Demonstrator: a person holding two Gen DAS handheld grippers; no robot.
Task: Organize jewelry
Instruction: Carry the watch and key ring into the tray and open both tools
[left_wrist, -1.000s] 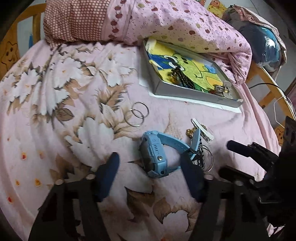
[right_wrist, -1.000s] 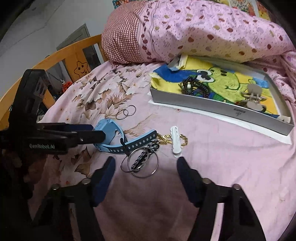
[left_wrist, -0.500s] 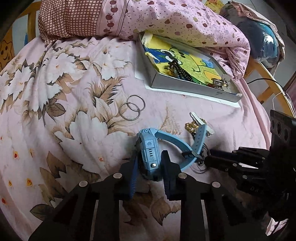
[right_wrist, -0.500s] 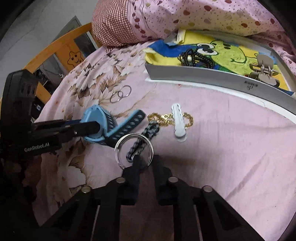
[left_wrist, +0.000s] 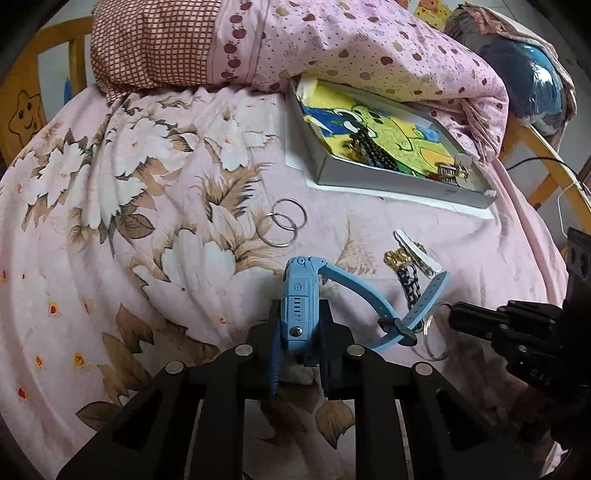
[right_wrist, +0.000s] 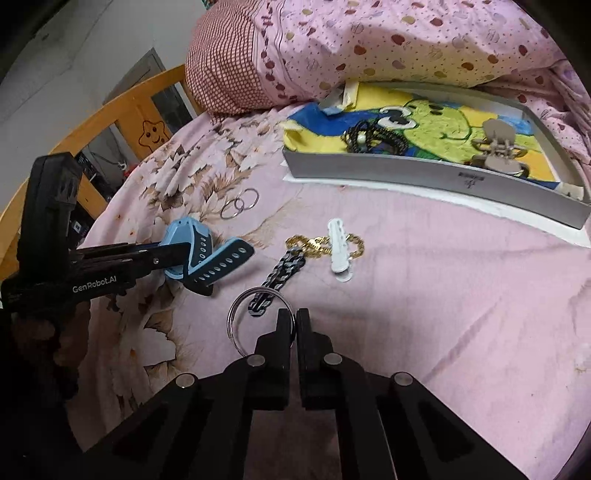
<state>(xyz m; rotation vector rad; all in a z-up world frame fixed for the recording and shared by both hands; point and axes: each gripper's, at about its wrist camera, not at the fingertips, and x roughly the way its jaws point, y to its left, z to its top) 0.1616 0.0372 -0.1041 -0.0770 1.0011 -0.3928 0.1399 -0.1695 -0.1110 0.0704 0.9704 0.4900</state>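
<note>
- You are at the pick-up step: two pieces are gripped at once and neither has reached the grey tray (right_wrist: 436, 177) at the head of the bed, against the pillow (right_wrist: 369, 44).
- The blue smartwatch (left_wrist: 300, 302) sits on edge between the jaws of the left gripper (left_wrist: 300, 345), which are clamped on the watch case. Its strap (left_wrist: 354, 291) trails free to the right and crosses itself over the bedsheet (left_wrist: 110, 258).
- The right gripper (right_wrist: 293, 325) is closed almost fully, pinching the rim of a large silver ring (right_wrist: 255, 317). The ring stands tilted, apparently lifted off the sheet; whether a second ring hangs with it cannot be told.
- Just beyond the ring lies a dark braided chain (right_wrist: 277, 277), then a gold chain (right_wrist: 325, 243) with a white hair clip (right_wrist: 340, 247) lying across it. Two small linked silver rings (right_wrist: 240, 205) lie further left.
- The tray already holds a dark beaded strand (right_wrist: 373, 138) and a beige claw clip (right_wrist: 496, 147) on a cartoon-print liner.
- Next, carry both items over the near tray wall and release them inside. Keep the watch strap clear of the chains to avoid snagging.
</note>
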